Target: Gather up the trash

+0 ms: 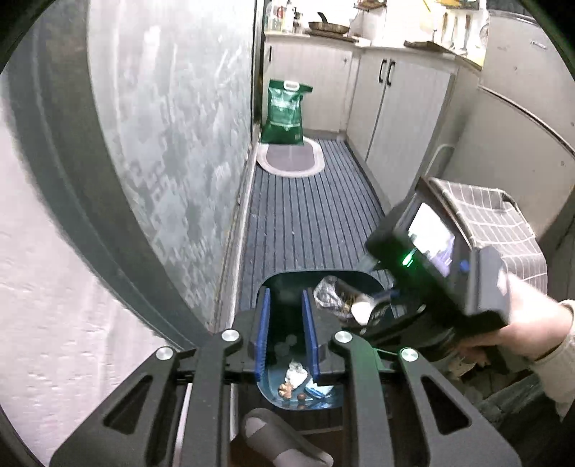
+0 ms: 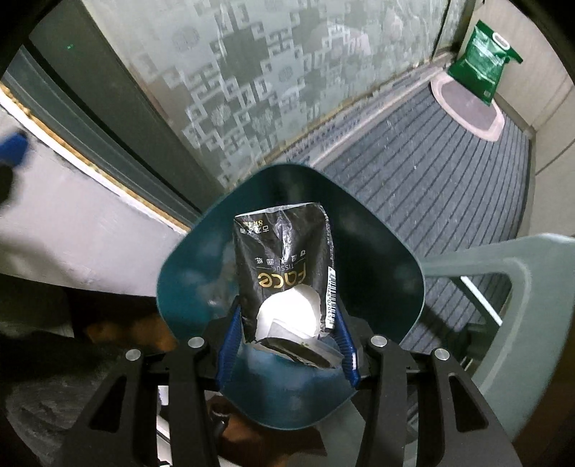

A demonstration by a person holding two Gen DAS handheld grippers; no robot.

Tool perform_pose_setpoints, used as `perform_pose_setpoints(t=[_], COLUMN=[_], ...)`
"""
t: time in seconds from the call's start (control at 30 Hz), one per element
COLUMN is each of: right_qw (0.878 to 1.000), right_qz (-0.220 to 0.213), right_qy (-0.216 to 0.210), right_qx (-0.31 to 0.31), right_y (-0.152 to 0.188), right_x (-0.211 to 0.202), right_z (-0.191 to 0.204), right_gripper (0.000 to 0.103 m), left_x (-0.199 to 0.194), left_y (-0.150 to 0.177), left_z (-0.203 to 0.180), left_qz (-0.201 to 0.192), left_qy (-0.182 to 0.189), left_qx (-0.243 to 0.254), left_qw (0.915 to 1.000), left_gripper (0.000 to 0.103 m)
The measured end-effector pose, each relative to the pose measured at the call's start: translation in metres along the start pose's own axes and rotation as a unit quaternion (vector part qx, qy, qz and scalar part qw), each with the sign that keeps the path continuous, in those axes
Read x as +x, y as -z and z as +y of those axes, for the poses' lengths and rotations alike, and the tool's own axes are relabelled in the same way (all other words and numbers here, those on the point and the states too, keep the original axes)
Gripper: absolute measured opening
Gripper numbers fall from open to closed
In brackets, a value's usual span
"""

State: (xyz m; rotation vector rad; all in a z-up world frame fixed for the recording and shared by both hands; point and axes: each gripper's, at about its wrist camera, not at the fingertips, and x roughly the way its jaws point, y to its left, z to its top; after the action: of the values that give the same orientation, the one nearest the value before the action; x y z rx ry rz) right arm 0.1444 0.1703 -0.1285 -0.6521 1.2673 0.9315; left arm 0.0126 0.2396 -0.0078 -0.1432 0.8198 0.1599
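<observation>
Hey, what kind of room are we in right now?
Most likely a narrow home kitchen. White cabinets run under a countertop holding a frying pan, a striped floor mat covers the aisle, and a teal trash bin stands by a frosted patterned glass door.

The black tissue packet in the right wrist view carries the gold word "FACE" with "TISSUE" in small white letters beside it, both seen upside down. Chinese characters run above them, too small to read surely. A white barcode strip along its edge bears digits, partly legible as "020457". The green bag has print too blurred to read.
</observation>
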Motion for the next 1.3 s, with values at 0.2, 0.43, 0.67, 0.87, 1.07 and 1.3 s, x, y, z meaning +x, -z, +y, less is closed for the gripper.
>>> perform_pose_setpoints(t=[0.2,0.43,0.67,0.87,1.07,1.3], right_qw=[0.999,0.998,0.999,0.999,0.992,0.979], right_qz=[0.036,0.055,0.029,-0.041,-0.121,-0.199], right_qy=[0.015,0.025,0.01,-0.006,0.0,0.02], right_qx=[0.001,0.0,0.015,0.024,0.025,0.028], right_y=[0.006,0.016,0.026,0.034,0.044,0.06], right_x=[0.021,0.031,0.021,-0.014,-0.07,-0.133], right_z=[0.001,0.005,0.006,0.015,0.024,0.022], right_gripper=[0.05,0.061,0.049,0.044,0.043,0.043], left_x=[-0.016,-0.034,-0.05,-0.059,-0.072,-0.078], left_y=[-0.003,-0.01,-0.014,-0.015,-0.018,-0.015], left_z=[-0.001,-0.002,-0.004,-0.01,-0.029,-0.043], left_qz=[-0.021,-0.048,-0.066,-0.079,-0.101,-0.112], left_qy=[0.008,0.019,0.018,0.005,0.002,-0.004], left_qx=[-0.005,-0.007,-0.011,-0.006,0.017,0.024], left_qw=[0.9997,0.9987,0.9976,0.9969,0.9948,0.9934], left_gripper=[0.02,0.02,0.02,0.02,0.028,0.036])
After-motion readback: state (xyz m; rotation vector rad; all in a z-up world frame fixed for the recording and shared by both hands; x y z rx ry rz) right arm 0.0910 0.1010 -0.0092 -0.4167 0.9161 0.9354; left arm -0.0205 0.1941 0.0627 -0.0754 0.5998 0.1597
